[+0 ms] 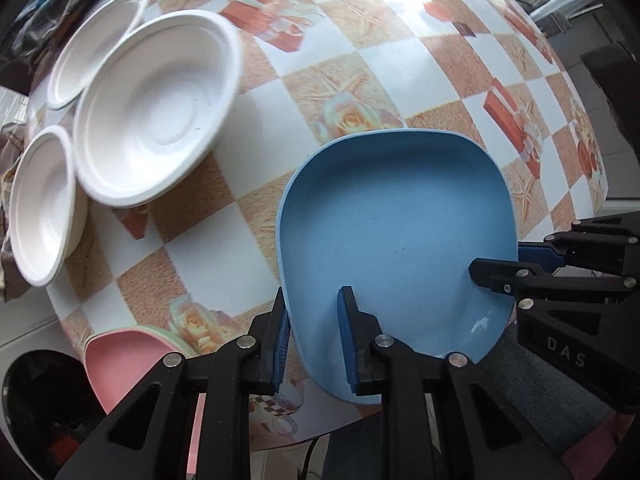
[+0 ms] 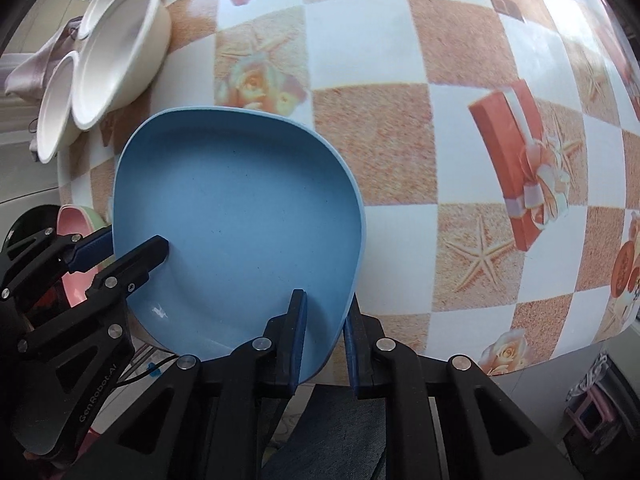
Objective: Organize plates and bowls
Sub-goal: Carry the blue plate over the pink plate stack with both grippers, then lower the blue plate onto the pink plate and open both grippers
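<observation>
Straddling blue plate (image 1: 396, 232) rim: both grippers

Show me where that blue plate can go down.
Both grippers, left and right, clamp the blue plate. Bare tablecloth lies beyond and right of it, up to the table's far edge. The left side is crowded: three white bowls cluster there, and a pink plate sits at the near-left edge.

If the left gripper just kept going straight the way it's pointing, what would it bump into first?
The left gripper is already shut on the blue plate's rim, so it would push that first. Beyond it probably lies the checkered tablecloth, though depth is unclear.
</observation>
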